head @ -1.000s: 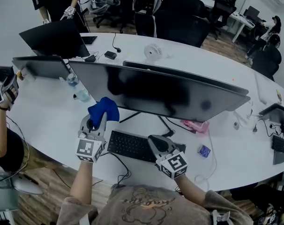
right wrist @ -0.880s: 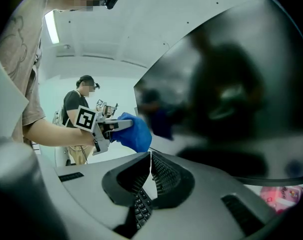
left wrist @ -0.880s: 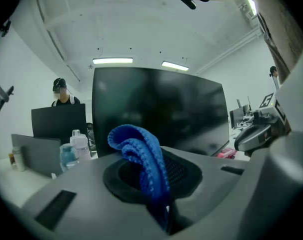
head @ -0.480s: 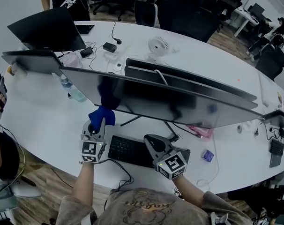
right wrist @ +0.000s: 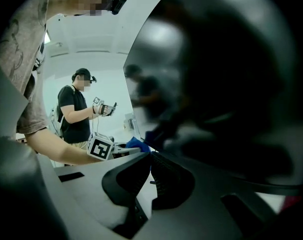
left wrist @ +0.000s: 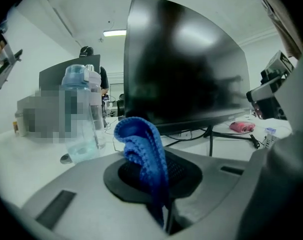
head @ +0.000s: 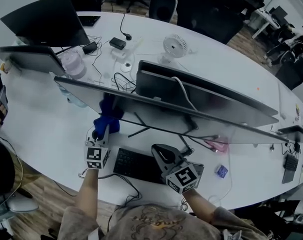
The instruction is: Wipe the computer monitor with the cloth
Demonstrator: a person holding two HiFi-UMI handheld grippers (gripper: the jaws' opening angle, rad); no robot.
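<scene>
White curved tabletop (head: 41,124) fills most of my head view, office chairs beyond its far edge. Nearest me, by the near edge, I hold the left gripper (head: 100,131) with its jaws pressed together on a blue knitted cloth (head: 107,120); in the left gripper view the cloth (left wrist: 141,144) stands up from the closed jaws (left wrist: 161,209) as a folded loop. The right gripper (head: 159,151) hovers over the right end of a black keyboard (head: 136,165), its jaws (right wrist: 147,154) drawn almost together with nothing between them. Past the keyboard stands a wide dark computer monitor (head: 156,116) on a thin-legged stand. The cloth sits just in front of the screen's lower left part; I cannot tell whether it touches. A clear water bottle (left wrist: 84,114) stands left of the monitor (left wrist: 186,64), and a pink object (head: 219,145) lies under its right side. Behind it stands a second dark monitor (head: 206,101), and a small white fan (head: 175,44) sits towards the far edge.
</scene>
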